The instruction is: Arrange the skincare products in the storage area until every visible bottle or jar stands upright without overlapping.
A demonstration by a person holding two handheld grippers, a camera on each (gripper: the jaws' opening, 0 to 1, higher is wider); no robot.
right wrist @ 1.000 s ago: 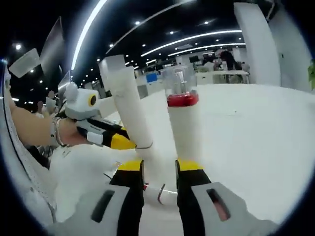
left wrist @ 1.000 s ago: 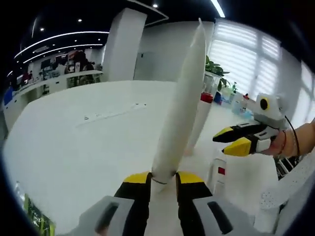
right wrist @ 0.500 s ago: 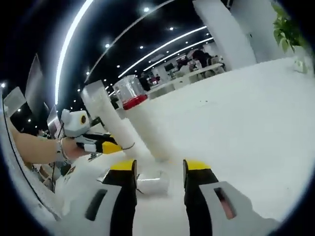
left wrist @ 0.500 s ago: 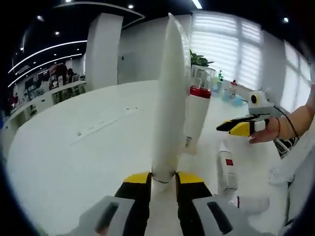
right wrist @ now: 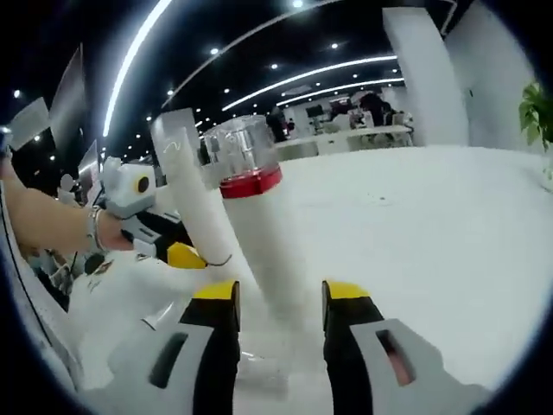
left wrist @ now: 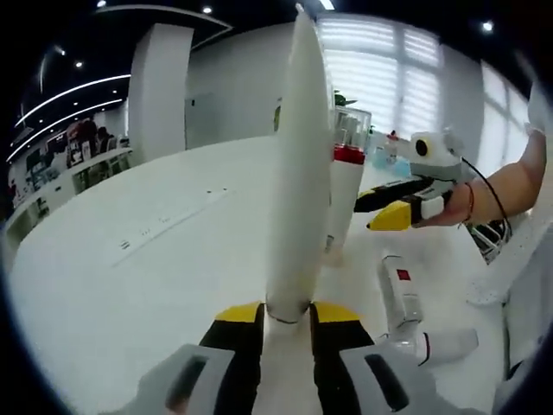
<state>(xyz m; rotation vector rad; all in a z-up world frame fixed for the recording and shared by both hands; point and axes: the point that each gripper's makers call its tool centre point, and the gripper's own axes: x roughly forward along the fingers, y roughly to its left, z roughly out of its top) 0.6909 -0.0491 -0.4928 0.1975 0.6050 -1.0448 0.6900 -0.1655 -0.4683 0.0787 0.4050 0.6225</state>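
My left gripper point(left wrist: 285, 316) is shut on the foot of a tall white tube point(left wrist: 298, 173), which rises upright in the left gripper view. Just behind it stands a white bottle point(left wrist: 344, 199) with a red band and a clear cap. My right gripper point(left wrist: 370, 210) comes in from the right, level with that bottle's middle. In the right gripper view the same bottle point(right wrist: 259, 233) stands upright between my right gripper's point(right wrist: 278, 298) open jaws, without touching them. The white tube point(right wrist: 192, 190) leans at the left there, held in the left gripper point(right wrist: 197, 258).
A small white tube with a red label point(left wrist: 399, 294) lies flat on the white table point(left wrist: 130, 259). A white capped item point(left wrist: 441, 346) lies near it. A potted plant and small bottles point(left wrist: 384, 156) stand at the table's far edge. A sleeve is at the right.
My right gripper's jaws have spread apart from the red-banded bottle, which stays standing. The left gripper still holds the white tube, now more upright and close beside the bottle.
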